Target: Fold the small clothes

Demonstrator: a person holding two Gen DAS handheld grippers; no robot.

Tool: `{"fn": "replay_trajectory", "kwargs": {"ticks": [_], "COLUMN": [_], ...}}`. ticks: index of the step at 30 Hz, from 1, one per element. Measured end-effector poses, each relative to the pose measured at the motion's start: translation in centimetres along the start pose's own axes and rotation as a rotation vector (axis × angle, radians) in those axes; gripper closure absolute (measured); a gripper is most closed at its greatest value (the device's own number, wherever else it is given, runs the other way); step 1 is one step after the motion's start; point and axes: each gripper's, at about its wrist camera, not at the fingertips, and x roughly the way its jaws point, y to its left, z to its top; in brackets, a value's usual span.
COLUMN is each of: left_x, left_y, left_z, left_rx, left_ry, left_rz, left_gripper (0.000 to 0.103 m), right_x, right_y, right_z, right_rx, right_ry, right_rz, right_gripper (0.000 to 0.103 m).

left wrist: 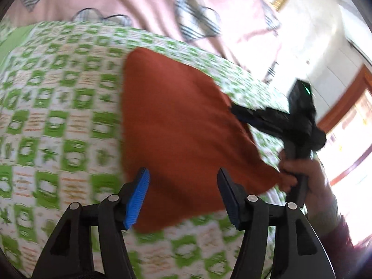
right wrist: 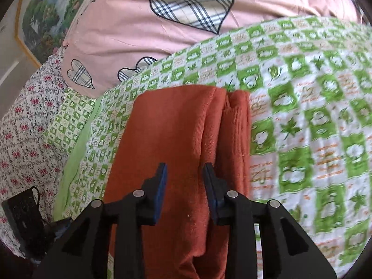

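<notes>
On green-checked bedspread [right wrist: 302,116] (print unreadable), rust garment [right wrist: 176,127]; both grippers' fingers [left wrist: 137,197] spread.

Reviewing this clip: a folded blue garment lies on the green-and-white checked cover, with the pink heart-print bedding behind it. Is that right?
Not quite: the garment is rust orange, not blue. The right wrist view shows it plainly, folded, with its layered edge on the right. The rest holds: it lies on the green-and-white checked cover, with the pink heart-print bedding behind it.

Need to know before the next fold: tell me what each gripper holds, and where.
Nothing. Left gripper and right gripper both stand open over the folded rust-red garment, pads clear.
</notes>
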Motion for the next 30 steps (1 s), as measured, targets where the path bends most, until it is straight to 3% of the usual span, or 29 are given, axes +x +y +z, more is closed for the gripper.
{"fn": "replay_trajectory", "kwargs": {"ticks": [8, 13, 16, 18, 20, 21, 22, 23, 25, 30], "left_x": [3.0, 6.4, 8.1, 8.9, 9.8, 9.9, 9.9, 9.7, 8.8, 2.7], "left_y": [4.2, 5.6, 5.6, 5.2, 4.6, 4.3, 3.9, 3.7, 3.3, 2.2], "left_z": [2.3, 3.7, 4.4, 4.7, 5.1, 5.3, 5.5, 5.7, 6.0, 5.1], "left_rx": [-0.087, -0.123, -0.131, -0.114, -0.096, -0.08, -0.06, -0.047, -0.031, 0.04], "left_ry": [0.048, 0.092, 0.108, 0.109, 0.109, 0.104, 0.099, 0.096, 0.079, -0.002], "left_rz": [0.008, 0.001, -0.017, -0.024, -0.029, -0.016, -0.016, -0.03, -0.044, -0.013], "left_gripper": [0.034, 0.03, 0.03, 0.031, 0.046, 0.051, 0.065, 0.075, 0.08, 0.081], "right_x": [0.3, -0.6, 0.0, 0.3, 1.2, 1.8, 2.5, 2.8, 2.6, 0.9], "right_y": [-0.8, -0.9, -1.2, -1.7, -2.1, -2.1, -2.1, -1.8, -1.1, 3.2], "right_z": [0.2, 0.0, -0.3, -0.6, -0.9, -1.1, -1.2, -1.3, -1.4, -2.0], "right_rx": [0.033, 0.001, -0.019, 0.003, 0.045, 0.056, 0.054, 0.047, 0.056, 0.015], "right_ry": [-0.001, -0.043, -0.014, 0.004, 0.042, 0.068, 0.089, 0.094, 0.089, 0.039], "right_rz": [-0.028, -0.133, -0.192, -0.14, -0.049, -0.027, -0.037, -0.041, -0.02, 0.079], "right_gripper": [0.065, 0.024, 0.023, 0.023, 0.026, 0.037, 0.05, 0.054, 0.072, 0.079]}}
